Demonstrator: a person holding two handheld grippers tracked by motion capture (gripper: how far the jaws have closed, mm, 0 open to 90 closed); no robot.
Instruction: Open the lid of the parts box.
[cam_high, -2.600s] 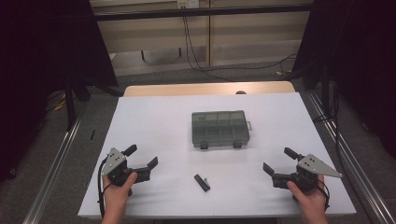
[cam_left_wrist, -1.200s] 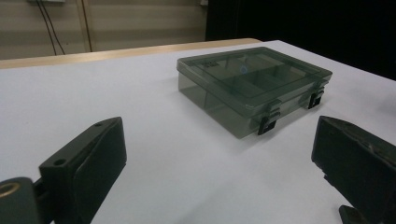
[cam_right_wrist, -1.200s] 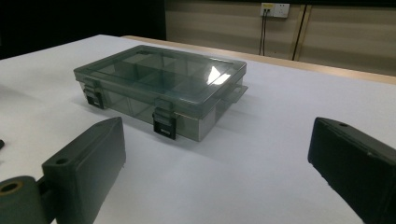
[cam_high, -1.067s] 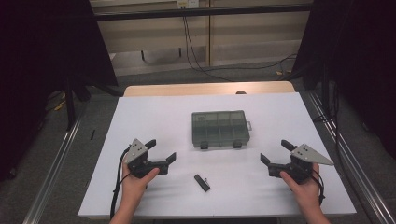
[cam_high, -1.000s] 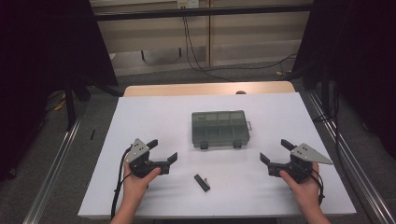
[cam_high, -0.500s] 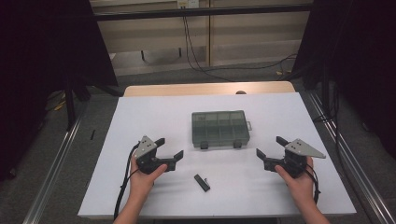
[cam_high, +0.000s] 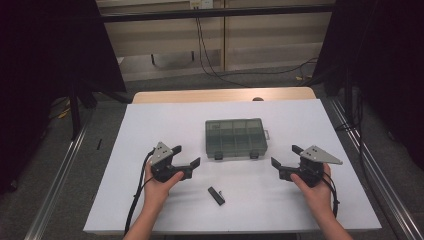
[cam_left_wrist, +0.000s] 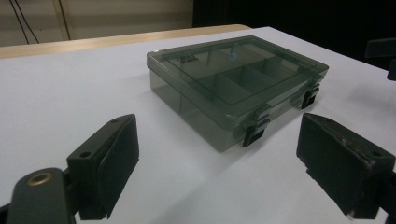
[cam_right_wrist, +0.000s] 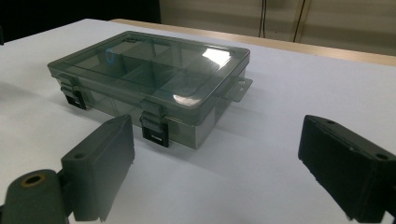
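High view: a grey translucent compartment box (cam_high: 235, 138) sits lid-down-shut at the centre of the white table top (cam_high: 150, 120), its two dark front latches facing the person at 6 o'clock. A hang tab projects from its short side at 3 o'clock.

Left gripper (cam_high: 187, 158) is held over the table at roughly 8 o'clock from the box, near it but not touching. Its jaws point toward the box and stand well apart, with nothing between them; they have just been closing a little. Left gripper view confirms this: both black pads (cam_left_wrist: 119, 168) are clear of each other, and the box (cam_left_wrist: 233, 88) lies ahead between them, apart from both, one latch (cam_left_wrist: 254, 133) nearest.

Right gripper (cam_high: 285, 161) is held at roughly 4 o'clock from the box, also near and not in contact, bearing a grey three-cornered plate on top. Its jaws are spread wide and empty; they too have just been closing slightly. Right gripper view shows the box (cam_right_wrist: 154, 79) ahead, the lid down and both latches fastened, with the nearer latch (cam_right_wrist: 154, 127) close to the left-hand pad (cam_right_wrist: 107, 165) but apart from it.

A small black bar-shaped object (cam_high: 216, 195) lies flat on the table at 6 o'clock from the box, between the two hands, touching neither gripper. What it is cannot be told.
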